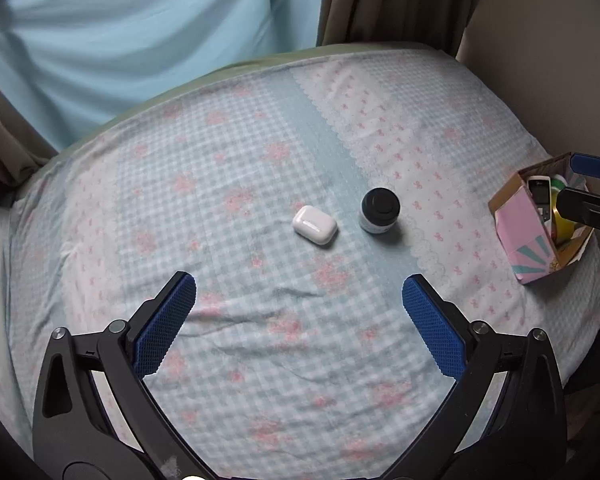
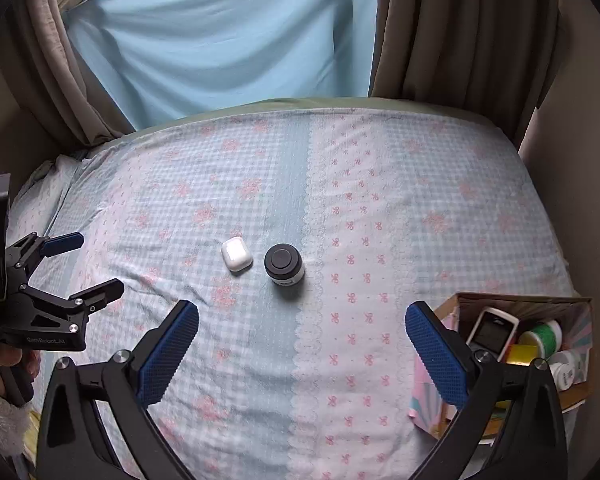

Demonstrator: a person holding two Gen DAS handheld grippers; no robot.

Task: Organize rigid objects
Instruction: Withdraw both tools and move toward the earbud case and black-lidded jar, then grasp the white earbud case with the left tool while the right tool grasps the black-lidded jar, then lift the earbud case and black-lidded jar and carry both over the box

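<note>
A white earbud case (image 1: 315, 224) (image 2: 236, 255) lies mid-bed, and a small dark jar with a black lid (image 1: 380, 211) (image 2: 284, 264) stands upright just to its right. My left gripper (image 1: 299, 290) hovers open on the near side of both, nothing between its fingers. My right gripper (image 2: 302, 318) is open too, empty, beside a pink cardboard box (image 2: 424, 392) (image 1: 526, 228). That box holds a white handset (image 2: 492, 333), a green-lidded jar (image 2: 542, 336), a white bottle and something yellow. In the right wrist view the left gripper (image 2: 80, 262) shows at far left, held by a hand.
The bed is covered with a blue checked sheet (image 2: 260, 380) with pink flowers, slightly wrinkled. Brown curtains (image 2: 460, 40) and a pale blue cloth (image 2: 220, 40) hang behind its far edge. A wall borders the right side beyond the box.
</note>
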